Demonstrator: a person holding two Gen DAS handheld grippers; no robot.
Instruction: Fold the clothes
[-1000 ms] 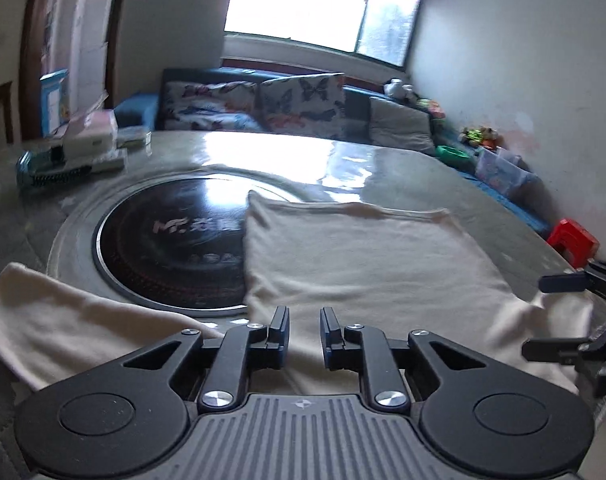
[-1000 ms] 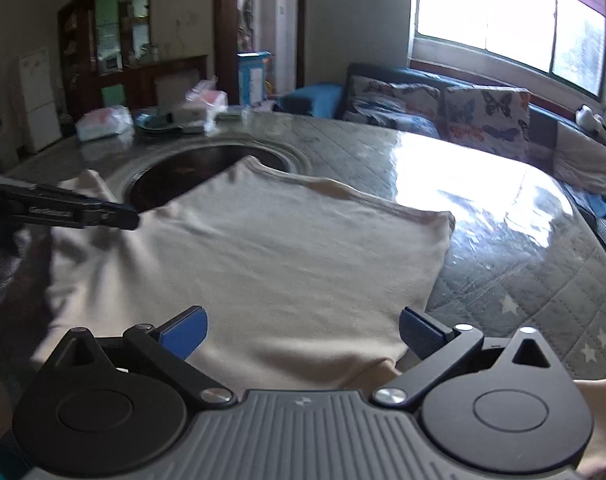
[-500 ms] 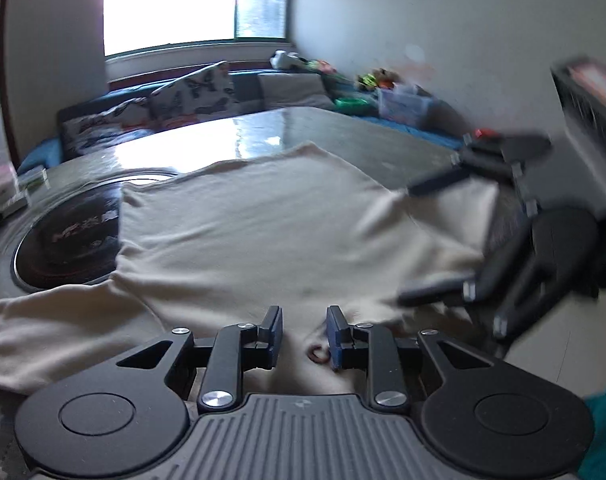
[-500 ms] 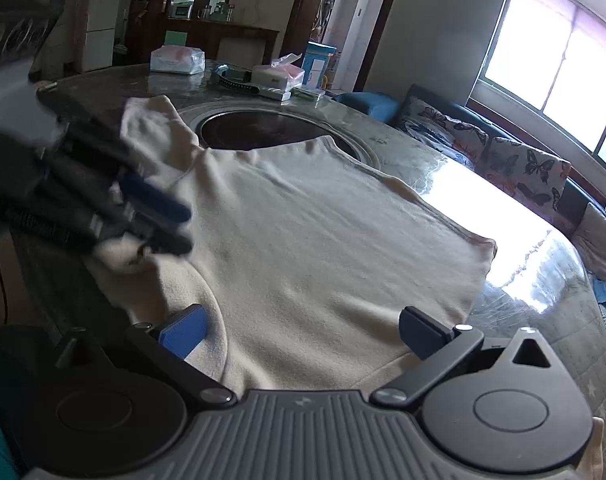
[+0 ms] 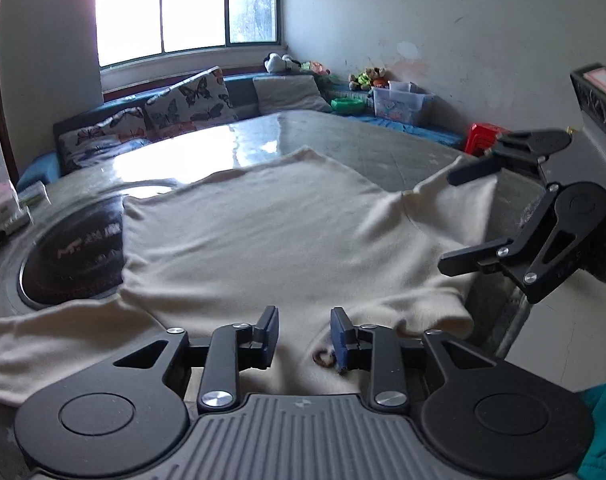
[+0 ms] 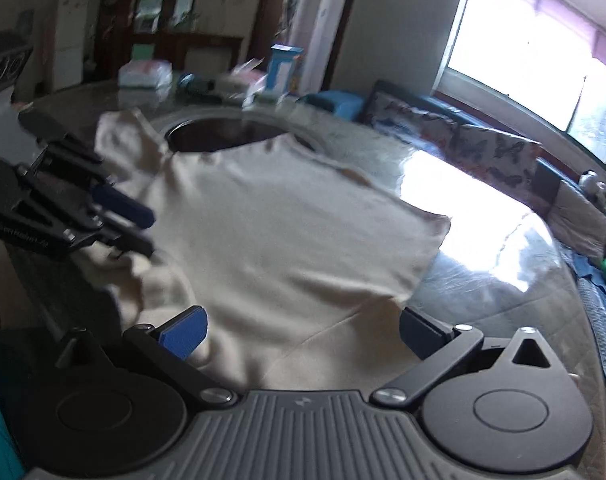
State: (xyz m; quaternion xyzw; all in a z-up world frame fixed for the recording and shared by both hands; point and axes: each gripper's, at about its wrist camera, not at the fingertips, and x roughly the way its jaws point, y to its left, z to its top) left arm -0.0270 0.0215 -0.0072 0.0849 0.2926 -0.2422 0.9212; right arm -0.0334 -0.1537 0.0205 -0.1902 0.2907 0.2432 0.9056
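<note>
Shirt (image 5: 287, 232) lies under both fingers — left (image 5: 304, 330) just opening, right (image 6: 303, 330) spread wide.

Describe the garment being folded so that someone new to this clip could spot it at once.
Start at the big round table with the dark disc set in its middle. The cream shirt lies spread flat across the near side, partly over that disc. It is the only cloth there; the boxes sit at the far edge.

Shirt (image 5: 271, 240) on table (image 5: 343, 136), before sofa (image 5: 151, 128)

Boxes (image 6: 145, 74) crowd the table's (image 5: 383, 148) far edge; the window side lies bare.
</note>
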